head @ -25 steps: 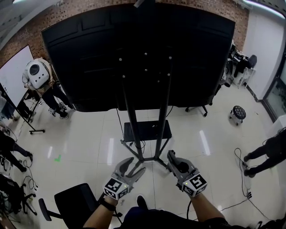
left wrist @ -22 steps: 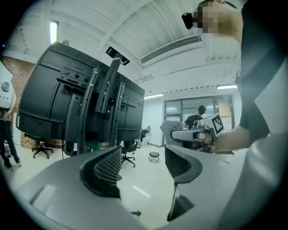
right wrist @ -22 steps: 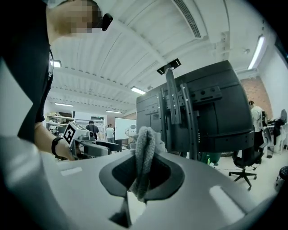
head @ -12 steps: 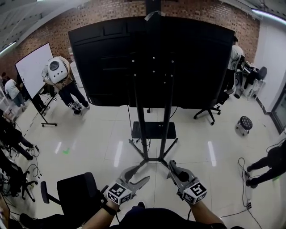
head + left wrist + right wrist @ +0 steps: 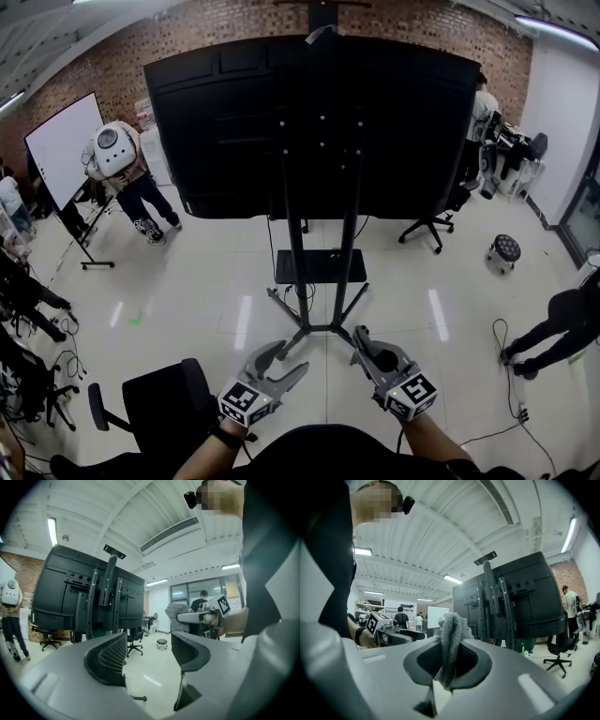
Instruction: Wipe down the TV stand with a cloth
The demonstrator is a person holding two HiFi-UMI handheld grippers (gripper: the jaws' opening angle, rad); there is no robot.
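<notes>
1. Hidden: in the head view the cloth cannot be made out at the right gripper (image 5: 362,336). The upper ends of the TV stand (image 5: 298,234) posts are lost against the black back of the screen (image 5: 216,122).
2. Cut off: the lower frame edge of the head view cuts off both forearms.
3. Right gripper: its own view shows the jaws pressed together on the grey cloth (image 5: 450,637).
4. Cloth orientation: it is folded into a narrow strip that stands upright between the jaws, thin edge toward the camera. Its long axis is vertical. The top rises past the jaws and the lower end hangs below the pads.
5. Left gripper (image 5: 283,362): the jaws are spread, with only floor visible between them.
6. TV stand: two upright posts, long axis vertical, on splayed legs on the tiled floor. A small black shelf (image 5: 321,267) sits low on the posts.
7. Position: the stand is directly ahead of both grippers, and neither touches it. Both point toward its base.
</notes>
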